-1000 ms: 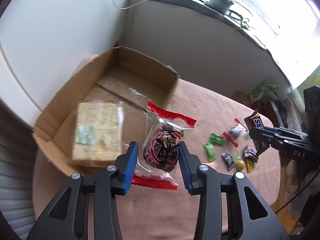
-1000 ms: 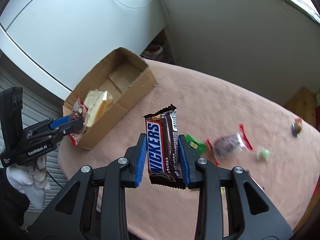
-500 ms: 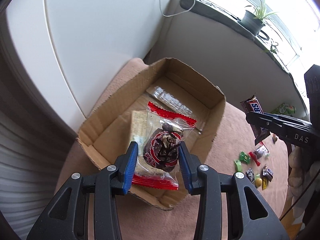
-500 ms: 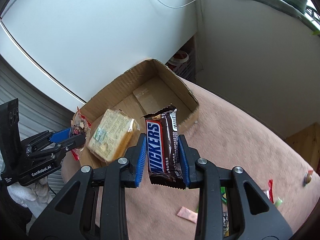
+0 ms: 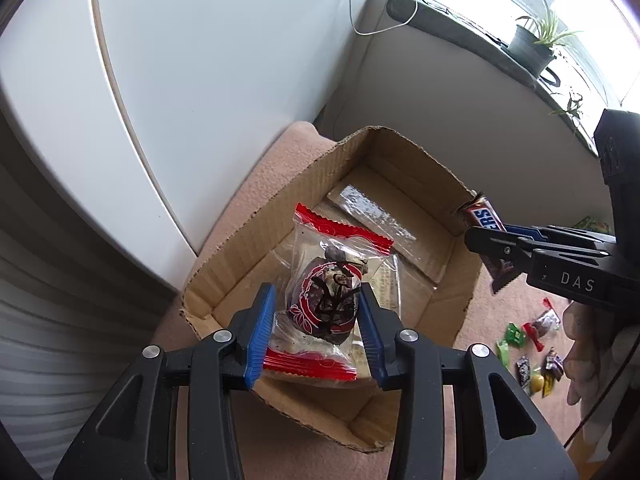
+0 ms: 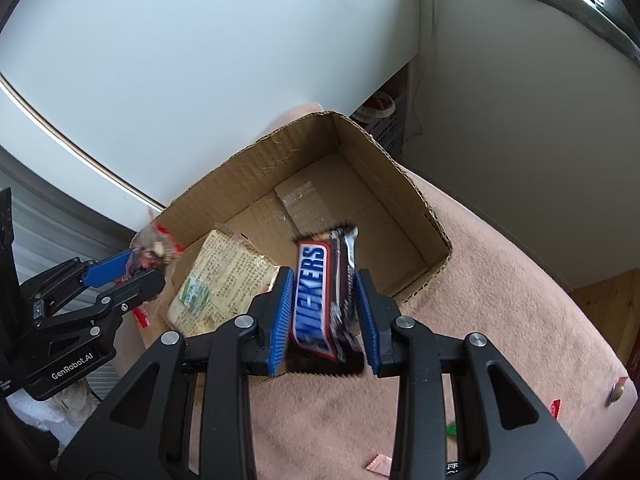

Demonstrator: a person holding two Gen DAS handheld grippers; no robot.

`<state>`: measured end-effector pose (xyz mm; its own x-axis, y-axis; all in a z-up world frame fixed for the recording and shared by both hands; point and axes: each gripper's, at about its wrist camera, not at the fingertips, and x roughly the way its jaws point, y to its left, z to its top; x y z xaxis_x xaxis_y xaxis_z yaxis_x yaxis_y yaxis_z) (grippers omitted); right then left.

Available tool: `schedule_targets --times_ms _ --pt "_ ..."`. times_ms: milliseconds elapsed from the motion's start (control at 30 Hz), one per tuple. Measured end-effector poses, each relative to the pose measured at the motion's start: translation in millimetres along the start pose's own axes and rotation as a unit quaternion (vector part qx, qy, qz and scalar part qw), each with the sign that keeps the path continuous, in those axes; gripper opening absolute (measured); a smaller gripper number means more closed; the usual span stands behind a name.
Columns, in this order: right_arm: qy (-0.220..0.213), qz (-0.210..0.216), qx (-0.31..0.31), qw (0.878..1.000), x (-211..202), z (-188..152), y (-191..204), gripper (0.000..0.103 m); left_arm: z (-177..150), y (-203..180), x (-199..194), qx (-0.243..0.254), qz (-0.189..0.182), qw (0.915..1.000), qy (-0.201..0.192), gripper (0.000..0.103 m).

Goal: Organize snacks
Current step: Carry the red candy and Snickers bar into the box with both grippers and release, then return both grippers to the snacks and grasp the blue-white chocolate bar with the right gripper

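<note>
We now have both grippers over the cardboard box (image 6: 416,208). Right gripper (image 6: 326,316): fingers are opening, the chocolate bar (image 6: 322,300) slipping loose between them above the box. Left gripper (image 5: 320,330) fingers pinch the red-edged sweet packet (image 5: 326,300). Drop-off begins.

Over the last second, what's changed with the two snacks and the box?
Both grippers carried their snacks from the table over the cardboard box. The right gripper is opening, and the Snickers bar, blurred, is slipping between its fingers. The left gripper still grips the red-edged candy packet. The cracker pack stays in the box.
</note>
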<state>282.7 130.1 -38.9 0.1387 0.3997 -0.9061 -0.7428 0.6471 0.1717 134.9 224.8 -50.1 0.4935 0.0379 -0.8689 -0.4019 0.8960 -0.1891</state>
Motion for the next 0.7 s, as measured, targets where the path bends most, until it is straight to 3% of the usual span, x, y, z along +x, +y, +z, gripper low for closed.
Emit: schedule_targets --times_ms 33,67,100,700 --pt "-0.005 -0.004 -0.001 1.000 -1.6 0.3 0.5 0.055 0.4 0.2 0.4 0.000 0.002 1.0000 0.001 0.042" --pt "-0.012 -0.006 -0.001 1.000 -4.3 0.2 0.4 0.068 1.0 0.6 0.8 -0.001 0.003 1.0000 0.002 0.050" --pt "-0.016 -0.006 -0.001 1.000 -5.9 0.3 0.4 0.073 1.4 0.9 1.0 -0.003 0.006 1.0000 0.004 0.059" --pt "-0.042 -0.009 0.030 0.999 -50.4 -23.3 -24.2 0.074 4.0 -16.1 -14.2 0.008 -0.012 0.9998 -0.010 0.059"
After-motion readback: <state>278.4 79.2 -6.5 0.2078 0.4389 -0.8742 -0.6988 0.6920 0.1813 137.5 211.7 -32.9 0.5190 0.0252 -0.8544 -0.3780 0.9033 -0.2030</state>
